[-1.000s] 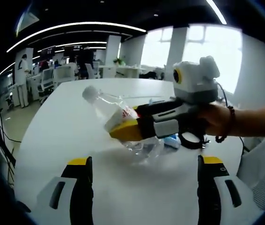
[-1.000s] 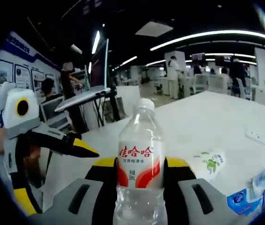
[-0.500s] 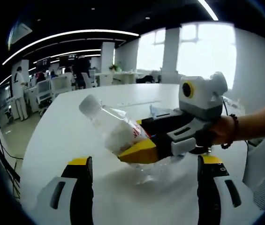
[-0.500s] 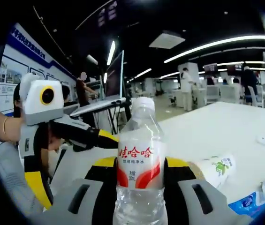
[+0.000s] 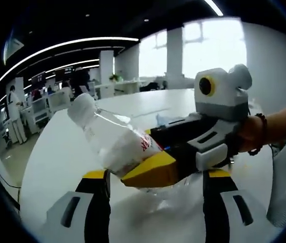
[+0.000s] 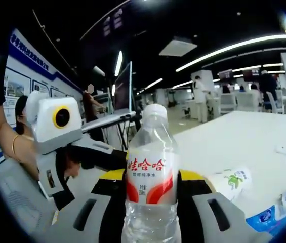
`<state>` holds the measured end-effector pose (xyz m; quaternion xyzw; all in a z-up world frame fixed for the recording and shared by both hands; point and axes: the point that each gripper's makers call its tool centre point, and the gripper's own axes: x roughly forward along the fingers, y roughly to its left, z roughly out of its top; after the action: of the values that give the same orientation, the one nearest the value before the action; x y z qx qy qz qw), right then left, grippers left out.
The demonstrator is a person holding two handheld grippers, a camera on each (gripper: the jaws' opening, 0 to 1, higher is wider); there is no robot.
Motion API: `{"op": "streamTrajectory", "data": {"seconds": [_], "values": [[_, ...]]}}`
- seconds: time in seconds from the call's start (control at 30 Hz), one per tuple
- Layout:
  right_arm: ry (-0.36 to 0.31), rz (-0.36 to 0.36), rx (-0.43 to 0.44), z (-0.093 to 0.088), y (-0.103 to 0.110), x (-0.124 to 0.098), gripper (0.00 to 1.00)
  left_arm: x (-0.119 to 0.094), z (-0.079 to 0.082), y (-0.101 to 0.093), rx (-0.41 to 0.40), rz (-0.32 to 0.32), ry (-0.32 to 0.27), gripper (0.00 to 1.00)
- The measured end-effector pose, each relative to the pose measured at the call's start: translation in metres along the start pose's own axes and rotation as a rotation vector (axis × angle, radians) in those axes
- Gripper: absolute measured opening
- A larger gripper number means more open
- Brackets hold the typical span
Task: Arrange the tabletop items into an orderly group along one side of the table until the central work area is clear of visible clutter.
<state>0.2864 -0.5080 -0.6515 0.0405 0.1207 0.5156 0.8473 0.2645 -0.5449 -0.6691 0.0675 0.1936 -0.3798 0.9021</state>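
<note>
The right gripper point(image 6: 151, 190) pinches the water bottle point(image 6: 151, 167) above the table point(image 6: 234, 139) — left gripper point(image 5: 153, 195) spread, empty — a loosened pinch could drop it.

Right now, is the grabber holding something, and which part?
The right gripper grips the water bottle around its labelled middle; the left gripper holds nothing.

In the right gripper view the water bottle point(image 6: 151, 172) is cut off at the bottom edge, so its base is unseen. A blue-and-white packet point(image 6: 279, 205) on the tabletop point(image 6: 229, 147) runs off the right side. In the left gripper view the bottle's lower half is hidden behind the right hand-held gripper point(image 5: 153, 167).
</note>
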Motion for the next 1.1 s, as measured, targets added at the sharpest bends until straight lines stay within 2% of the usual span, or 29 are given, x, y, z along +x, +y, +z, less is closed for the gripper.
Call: {"op": "streamTrajectory", "data": {"seconds": [0.27, 0.7, 0.87, 1.1], "values": [[-0.009, -0.006, 0.036, 0.002, -0.001, -0.004, 0.35, 0.0, -0.005, 0.006, 0.038, 0.024, 0.011, 0.54], [-0.004, 0.006, 0.05, 0.001, 0.001, -0.006, 0.35, 0.004, -0.009, 0.005, 0.162, 0.031, 0.034, 0.5], [0.005, -0.003, 0.04, 0.001, -0.001, -0.009, 0.35, 0.005, -0.007, 0.004, 0.261, 0.044, 0.029, 0.5], [0.05, -0.022, 0.022, -0.009, -0.003, -0.012, 0.35, 0.01, -0.015, 0.003, 0.383, 0.047, 0.054, 0.49]]}}
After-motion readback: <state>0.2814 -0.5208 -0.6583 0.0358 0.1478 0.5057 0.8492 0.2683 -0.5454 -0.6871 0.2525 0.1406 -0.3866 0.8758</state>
